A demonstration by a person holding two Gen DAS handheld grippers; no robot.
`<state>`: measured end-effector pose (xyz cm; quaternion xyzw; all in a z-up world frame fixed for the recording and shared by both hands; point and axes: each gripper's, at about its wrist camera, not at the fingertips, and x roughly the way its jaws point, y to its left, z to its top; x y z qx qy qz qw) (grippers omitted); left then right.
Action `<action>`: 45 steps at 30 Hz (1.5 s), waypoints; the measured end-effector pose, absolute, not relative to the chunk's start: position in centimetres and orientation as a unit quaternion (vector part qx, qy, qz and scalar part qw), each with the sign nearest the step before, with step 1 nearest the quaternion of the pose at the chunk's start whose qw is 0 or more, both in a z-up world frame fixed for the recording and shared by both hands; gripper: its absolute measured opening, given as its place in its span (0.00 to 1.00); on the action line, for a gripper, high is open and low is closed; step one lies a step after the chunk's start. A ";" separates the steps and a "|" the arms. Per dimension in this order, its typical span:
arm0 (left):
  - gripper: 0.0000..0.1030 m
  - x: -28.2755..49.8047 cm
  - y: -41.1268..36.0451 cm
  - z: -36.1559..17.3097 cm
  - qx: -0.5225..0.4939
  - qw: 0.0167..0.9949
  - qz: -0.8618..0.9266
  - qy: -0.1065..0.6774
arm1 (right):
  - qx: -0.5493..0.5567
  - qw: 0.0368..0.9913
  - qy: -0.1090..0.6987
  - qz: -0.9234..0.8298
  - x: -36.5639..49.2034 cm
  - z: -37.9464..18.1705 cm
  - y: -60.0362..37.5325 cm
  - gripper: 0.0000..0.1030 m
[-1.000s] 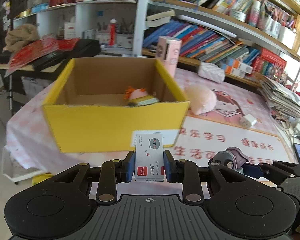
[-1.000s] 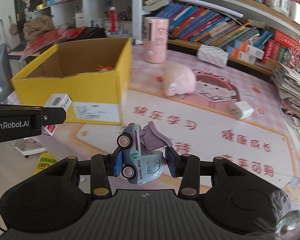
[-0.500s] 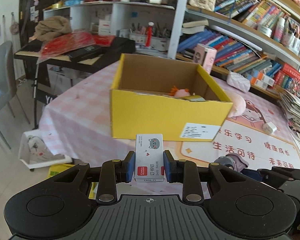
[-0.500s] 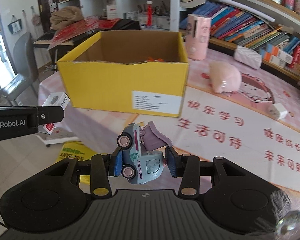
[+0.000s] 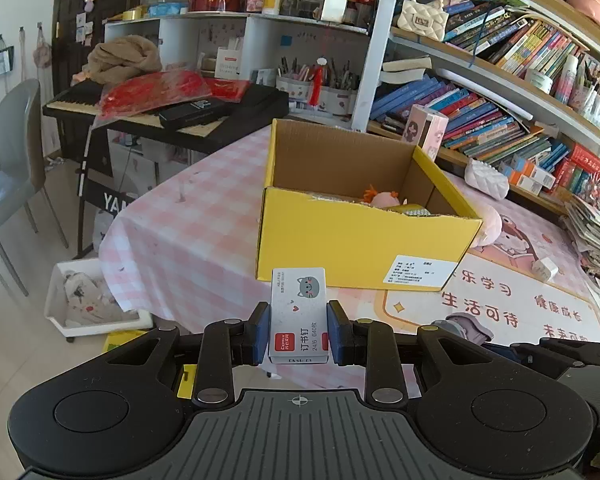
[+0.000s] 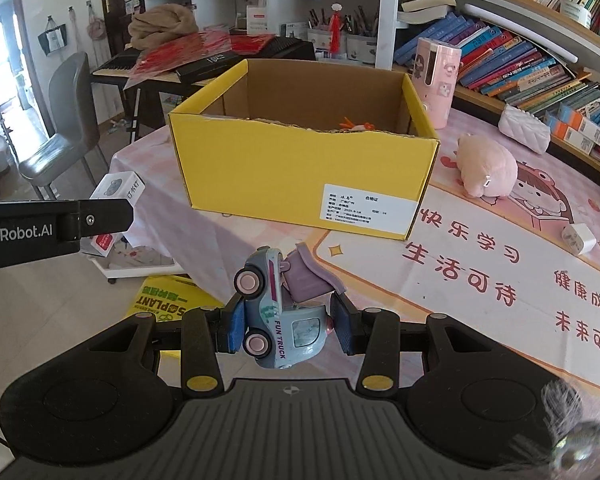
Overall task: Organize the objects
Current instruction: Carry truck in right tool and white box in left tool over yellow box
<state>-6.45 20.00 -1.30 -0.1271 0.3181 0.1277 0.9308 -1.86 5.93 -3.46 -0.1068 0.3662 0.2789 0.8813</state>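
Note:
My left gripper point(image 5: 299, 334) is shut on a small white staple box point(image 5: 299, 312) with a grey cat face, held in the air in front of the table's edge. My right gripper point(image 6: 288, 326) is shut on a light blue toy truck point(image 6: 278, 312) with pink wheels and a purple bed, tipped on its side. An open yellow cardboard box point(image 5: 360, 240) stands on the pink table; it also shows in the right wrist view point(image 6: 300, 172). An orange and pink toy point(image 5: 382, 198) lies inside it. The staple box point(image 6: 118, 190) shows at the left of the right wrist view.
A pink plush pig point(image 6: 486, 168), a pink cylinder point(image 6: 436, 80) and a white charger point(image 6: 578, 238) are on the table mat. Bookshelves point(image 5: 480, 112) run behind. A keyboard stand point(image 5: 160, 112), a grey chair point(image 5: 4, 184) and a white floor bin point(image 5: 88, 300) are at left.
Both grippers have pulled back and to the left from the yellow box, which now looks smaller and farther. Both still hold their objects.

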 end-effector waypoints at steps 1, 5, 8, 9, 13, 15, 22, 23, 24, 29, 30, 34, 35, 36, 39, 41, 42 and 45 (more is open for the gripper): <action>0.27 -6.5 20.0 -1.2 -0.127 0.931 0.127 0.317 | -0.107 0.881 0.366 0.279 -1.9 -3.5 5.9 0.40; 0.27 -6.6 20.1 -1.1 -0.127 0.933 0.124 0.313 | -0.109 0.883 0.363 0.278 -2.0 -3.1 6.2 0.40; 0.27 -6.6 20.2 -0.7 -0.125 0.935 0.124 0.307 | -0.111 0.883 0.361 0.277 -2.1 -2.9 6.4 0.40; 0.27 -6.7 20.1 -0.6 -0.123 0.937 0.124 0.303 | -0.112 0.884 0.360 0.278 -2.0 -2.8 6.4 0.40; 0.27 -6.3 20.1 0.1 -0.117 0.942 0.124 0.290 | -0.111 0.887 0.349 0.281 -2.0 -2.4 6.3 0.40; 0.27 -5.9 20.2 0.5 -0.114 0.944 0.125 0.284 | -0.113 0.890 0.338 0.284 -2.0 -2.0 6.4 0.40; 0.27 -3.8 20.9 1.8 -0.101 0.951 0.132 0.259 | -0.099 0.920 0.270 0.267 -0.1 0.8 6.3 0.40; 0.27 -3.3 21.1 1.9 -0.099 0.952 0.135 0.256 | -0.095 0.923 0.263 0.263 0.4 1.2 6.2 0.40; 0.27 -2.9 21.3 2.0 -0.100 0.952 0.136 0.255 | -0.091 0.926 0.258 0.259 1.0 1.5 6.3 0.40; 0.27 -0.3 22.0 2.1 -0.102 0.952 0.140 0.252 | -0.081 0.935 0.240 0.249 4.6 3.2 6.5 0.40; 0.27 0.4 22.2 2.1 -0.103 0.952 0.140 0.252 | -0.080 0.936 0.239 0.248 5.3 3.4 6.7 0.40; 0.27 2.8 22.5 1.8 -0.107 0.951 0.140 0.254 | -0.081 0.936 0.233 0.250 8.2 3.9 7.2 0.39; 0.27 3.4 22.5 1.8 -0.107 0.951 0.140 0.255 | -0.082 0.936 0.232 0.253 8.8 4.0 7.4 0.39; 0.27 4.1 22.5 1.7 -0.107 0.951 0.140 0.256 | -0.084 0.935 0.231 0.255 9.4 4.0 7.5 0.40; 0.27 6.0 22.4 1.3 -0.107 0.949 0.138 0.263 | -0.089 0.933 0.231 0.263 11.3 4.1 8.0 0.40; 0.27 7.2 22.3 0.9 -0.105 0.947 0.138 0.270 | -0.093 0.930 0.232 0.269 12.5 4.0 8.4 0.40; 0.27 7.8 22.2 0.8 -0.104 0.946 0.138 0.274 | -0.094 0.929 0.233 0.271 13.2 3.9 8.5 0.40; 0.27 9.5 22.0 0.1 -0.097 0.943 0.137 0.288 | -0.094 0.926 0.236 0.279 15.0 3.7 8.9 0.40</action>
